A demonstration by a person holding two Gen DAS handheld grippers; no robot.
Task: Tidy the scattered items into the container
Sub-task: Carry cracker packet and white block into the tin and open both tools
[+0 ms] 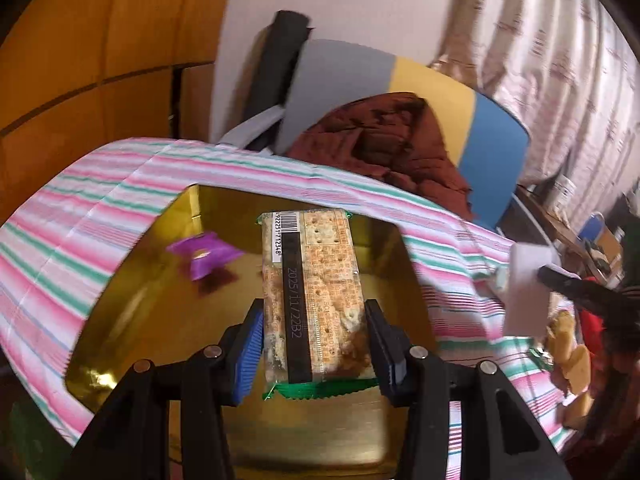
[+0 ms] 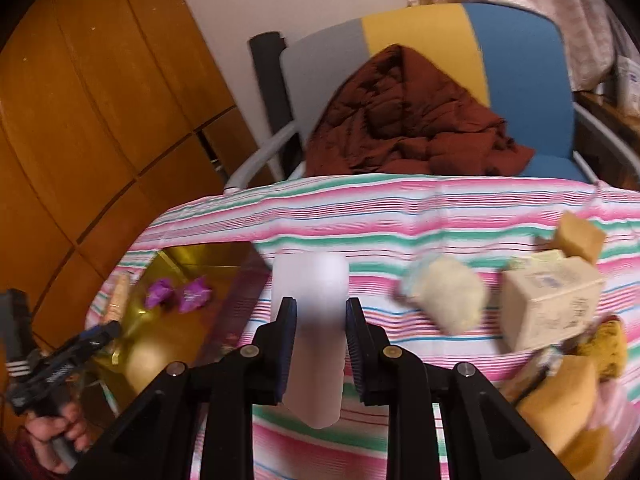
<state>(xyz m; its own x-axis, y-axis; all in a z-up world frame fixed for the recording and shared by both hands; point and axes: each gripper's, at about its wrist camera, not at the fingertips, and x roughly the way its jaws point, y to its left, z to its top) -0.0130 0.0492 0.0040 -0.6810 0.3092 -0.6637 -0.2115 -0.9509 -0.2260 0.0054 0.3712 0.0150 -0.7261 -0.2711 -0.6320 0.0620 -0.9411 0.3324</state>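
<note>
Pink-and-green striped tablecloth [image 2: 400,216], gold tin [image 1: 120,320] on it, tri-colour chair [image 2: 520,60] behind, left gripper [image 1: 314,344] clamped on cracker packet [image 1: 316,300], right gripper [image 2: 320,344] clamped on white bottle [image 2: 312,320].

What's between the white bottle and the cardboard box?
A pale, fluffy wrapped item lies on the striped cloth between the bottle and the box, seen in the right wrist view.

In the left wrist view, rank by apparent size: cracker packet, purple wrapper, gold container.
1. Gold container, clearly largest.
2. Cracker packet, held over it in the left hand-held gripper; nearness enlarges it.
3. Purple wrapper, smallest, lying inside the container.
</note>
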